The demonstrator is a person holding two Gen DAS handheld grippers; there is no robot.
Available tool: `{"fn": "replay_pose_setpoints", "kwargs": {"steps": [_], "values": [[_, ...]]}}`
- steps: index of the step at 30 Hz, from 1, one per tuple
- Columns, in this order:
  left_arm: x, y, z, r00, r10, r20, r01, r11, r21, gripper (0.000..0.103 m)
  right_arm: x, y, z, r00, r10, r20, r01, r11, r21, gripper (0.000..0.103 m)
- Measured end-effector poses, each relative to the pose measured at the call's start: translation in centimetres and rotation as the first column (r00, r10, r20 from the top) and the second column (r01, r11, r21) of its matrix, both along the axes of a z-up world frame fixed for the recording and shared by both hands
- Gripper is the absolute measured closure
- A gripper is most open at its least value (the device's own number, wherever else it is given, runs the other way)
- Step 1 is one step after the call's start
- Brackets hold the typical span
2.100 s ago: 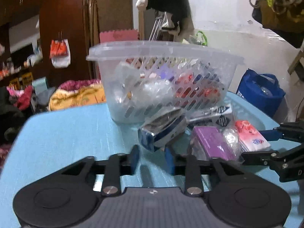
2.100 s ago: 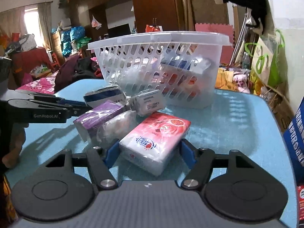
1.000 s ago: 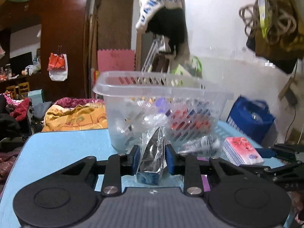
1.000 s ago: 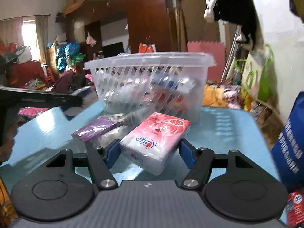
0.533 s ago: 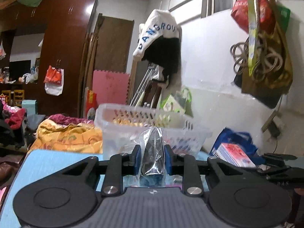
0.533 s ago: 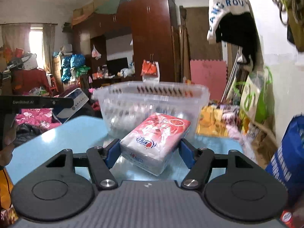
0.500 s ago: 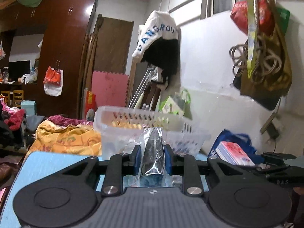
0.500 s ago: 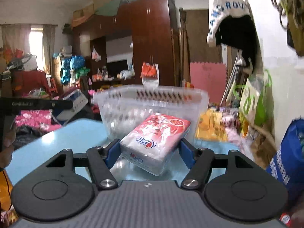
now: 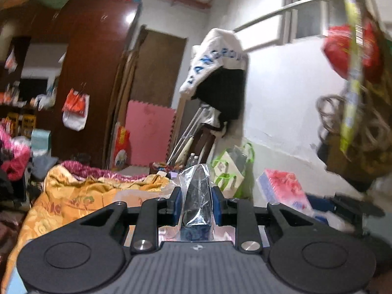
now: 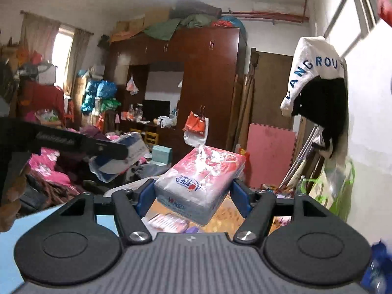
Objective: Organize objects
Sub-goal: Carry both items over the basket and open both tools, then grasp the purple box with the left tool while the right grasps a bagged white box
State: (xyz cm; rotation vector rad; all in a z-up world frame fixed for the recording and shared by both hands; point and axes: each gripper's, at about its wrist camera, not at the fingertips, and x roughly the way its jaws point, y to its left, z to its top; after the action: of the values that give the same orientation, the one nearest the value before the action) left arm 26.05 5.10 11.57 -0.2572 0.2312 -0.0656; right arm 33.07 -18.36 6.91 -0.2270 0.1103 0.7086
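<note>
My left gripper (image 9: 196, 205) is shut on a blue box wrapped in clear plastic (image 9: 197, 203) and holds it high in the air. The same box (image 10: 122, 158) shows at the left of the right wrist view. My right gripper (image 10: 193, 193) is shut on a pink tissue pack (image 10: 199, 178), also raised. The pack (image 9: 281, 191) shows at the right of the left wrist view. A part of the clear basket rim (image 10: 129, 186) shows low under the right gripper, with packets (image 10: 166, 220) inside it. The basket is mostly hidden in the left wrist view.
A strip of blue table (image 10: 9, 252) shows at the lower left. A dark wardrobe (image 10: 210, 78), a pink foam mat (image 9: 147, 134), hanging clothes (image 9: 218, 73) and bags on the wall (image 9: 352, 127) fill the room behind.
Both grippers have risen with their loads. The basket has dropped almost out of both views and the views now look across the room.
</note>
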Motion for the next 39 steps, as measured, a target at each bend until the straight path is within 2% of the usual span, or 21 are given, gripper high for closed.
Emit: {"fn": "replay_pose_setpoints", "kwargs": {"steps": [2,4,6,7,8,10,16,21,26,30,35,38,39], "values": [[2.1,0.0,0.0,0.999,0.010,-0.031,-0.011,1.000,-0.011,0.074,1.8,1.0,-0.1,1.000,-0.001,-0.020,0.000,1.000,-0.022,0.034],[3.5,-0.3,-0.4,0.998,0.008,-0.060,-0.007,1.000,0.009,0.071,3.3,1.6,-0.4,0.999,0.002,-0.054,-0.004,0.999,-0.036,0.034],[4.6,-0.6,-1.0,0.996,0.035,-0.080,-0.033,0.999,0.028,0.052,3.9,1.7,-0.9,0.998,0.005,-0.066,-0.007,1.000,-0.020,0.029],[5.2,-0.6,-1.4,0.995,0.048,-0.090,-0.045,0.998,0.035,0.031,4.1,1.8,-1.1,0.998,0.004,-0.061,-0.005,1.000,-0.015,0.013],[5.6,-0.6,-1.7,0.994,0.055,-0.097,-0.052,0.998,0.036,0.021,3.9,1.7,-1.3,0.999,-0.008,-0.053,0.007,1.000,-0.011,0.004],[5.7,-0.5,-2.3,0.992,0.056,-0.112,-0.053,0.998,0.030,0.021,3.0,1.4,-1.6,0.999,-0.034,-0.027,0.034,0.999,0.000,0.000],[3.2,-0.9,-2.1,0.994,0.045,-0.097,-0.041,0.998,0.039,0.021,1.6,-0.3,-0.3,0.996,-0.059,-0.074,0.059,0.998,-0.007,0.000],[1.4,-2.4,-0.9,0.996,0.030,-0.088,-0.021,0.994,0.104,0.021,0.4,-1.1,1.0,0.997,-0.069,-0.045,0.068,0.997,-0.033,0.000],[0.1,-4.0,-1.4,0.991,0.021,-0.130,0.002,0.984,0.180,0.021,1.1,-1.8,0.7,0.992,-0.089,-0.089,0.083,0.994,-0.069,0.000],[-3.2,-5.2,-4.7,0.984,-0.002,-0.178,0.048,0.966,0.255,0.021,0.3,-3.7,-1.6,0.980,-0.083,-0.180,0.074,0.996,-0.059,0.000],[-6.1,-7.3,-11.4,0.958,-0.008,-0.288,0.118,0.923,0.367,0.021,-1.0,-5.4,-6.7,0.965,-0.042,-0.257,0.026,0.998,-0.064,0.000],[-5.7,-7.3,-13.1,0.952,0.011,-0.307,0.109,0.923,0.368,0.021,0.0,-4.5,-8.9,0.956,-0.014,-0.294,-0.009,0.997,-0.075,0.003],[-5.4,-7.1,-13.2,0.951,0.004,-0.309,0.109,0.931,0.349,0.020,0.6,-4.1,-9.4,0.949,-0.007,-0.315,-0.021,0.996,-0.086,0.010]]}}
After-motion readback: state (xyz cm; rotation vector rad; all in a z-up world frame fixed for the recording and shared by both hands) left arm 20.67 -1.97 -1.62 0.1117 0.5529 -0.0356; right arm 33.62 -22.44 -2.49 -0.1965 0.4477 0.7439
